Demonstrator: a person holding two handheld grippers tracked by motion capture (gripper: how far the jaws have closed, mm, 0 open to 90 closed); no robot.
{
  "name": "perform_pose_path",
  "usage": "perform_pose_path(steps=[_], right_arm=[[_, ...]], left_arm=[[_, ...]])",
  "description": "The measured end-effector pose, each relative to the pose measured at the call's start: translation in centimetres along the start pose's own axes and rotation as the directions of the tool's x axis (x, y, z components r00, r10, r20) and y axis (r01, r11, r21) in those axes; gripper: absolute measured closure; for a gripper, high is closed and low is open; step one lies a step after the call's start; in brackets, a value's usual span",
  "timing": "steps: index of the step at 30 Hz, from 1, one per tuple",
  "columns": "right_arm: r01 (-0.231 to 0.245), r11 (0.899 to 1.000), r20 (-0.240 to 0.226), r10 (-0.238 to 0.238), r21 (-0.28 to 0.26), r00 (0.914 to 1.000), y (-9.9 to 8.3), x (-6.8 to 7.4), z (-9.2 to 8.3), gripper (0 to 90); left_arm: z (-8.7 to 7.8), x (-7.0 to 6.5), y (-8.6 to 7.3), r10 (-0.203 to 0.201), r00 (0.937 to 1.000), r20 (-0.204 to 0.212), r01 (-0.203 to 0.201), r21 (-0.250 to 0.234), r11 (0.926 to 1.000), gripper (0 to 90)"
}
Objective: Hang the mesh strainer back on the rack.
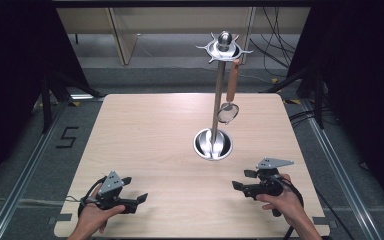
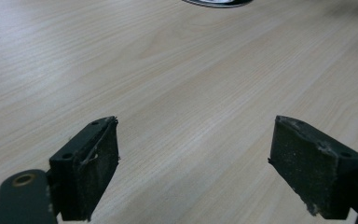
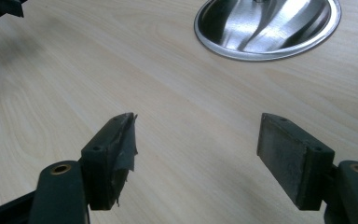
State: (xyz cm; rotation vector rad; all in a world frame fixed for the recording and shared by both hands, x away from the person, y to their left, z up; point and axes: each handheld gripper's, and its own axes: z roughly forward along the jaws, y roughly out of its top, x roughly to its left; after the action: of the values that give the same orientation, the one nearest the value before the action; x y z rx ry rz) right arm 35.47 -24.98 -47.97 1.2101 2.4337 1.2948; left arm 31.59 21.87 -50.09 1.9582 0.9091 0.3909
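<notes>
A tall steel utensil stand [image 1: 218, 90] rises from a round dished base [image 1: 213, 144] in the middle of the wooden table [image 1: 150, 130]. From a hook of its crown [image 1: 224, 48] hangs a small strainer [image 1: 228, 112] with a brown wooden handle [image 1: 232, 80]. My left gripper [image 1: 136, 199] rests low over the table near the front left, held by a hand, open with nothing between its pads [image 2: 95, 163]. My right gripper [image 1: 241, 180] sits at the front right, open and empty, aimed toward the base [image 3: 268, 28].
Bare wood lies in front of both grippers. The table's front edge runs just behind the hands. Metal rails [image 1: 25, 170] flank the table on the floor, and cables [image 1: 275, 45] trail at the back right.
</notes>
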Motion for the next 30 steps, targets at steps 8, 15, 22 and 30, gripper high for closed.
perform_pose_path(steps=[8, 15, 22, 30], right_arm=[[0.014, 1.0, -0.002, -0.014, -0.003, 0.9999, -0.6, 0.2, 0.0, 28.7], [-0.027, 1.0, 0.003, 0.027, 0.011, 0.9996, -1.6, 0.6, -0.4, 28.4], [0.021, 1.0, 0.023, -0.021, -0.005, 0.9995, -2.4, 0.5, -0.7, 28.3], [0.032, 0.999, 0.026, -0.032, -0.018, 0.9992, -2.5, 0.4, -0.7, 28.3]], left_arm=[[-0.1, 0.1, 0.0, 0.011, 0.9999, -0.004, -0.011, 0.01, 0.9999, 14.8], [-0.1, 0.1, 0.0, 0.01, 1.0, -0.002, -0.01, 0.016, 0.9998, 14.8], [-0.1, 0.1, 0.0, 0.009, 0.9999, -0.005, -0.009, 0.019, 0.9998, 14.8], [-0.1, 0.2, 0.0, 0.025, 0.9997, -0.009, -0.024, 0.024, 0.9994, 14.8]])
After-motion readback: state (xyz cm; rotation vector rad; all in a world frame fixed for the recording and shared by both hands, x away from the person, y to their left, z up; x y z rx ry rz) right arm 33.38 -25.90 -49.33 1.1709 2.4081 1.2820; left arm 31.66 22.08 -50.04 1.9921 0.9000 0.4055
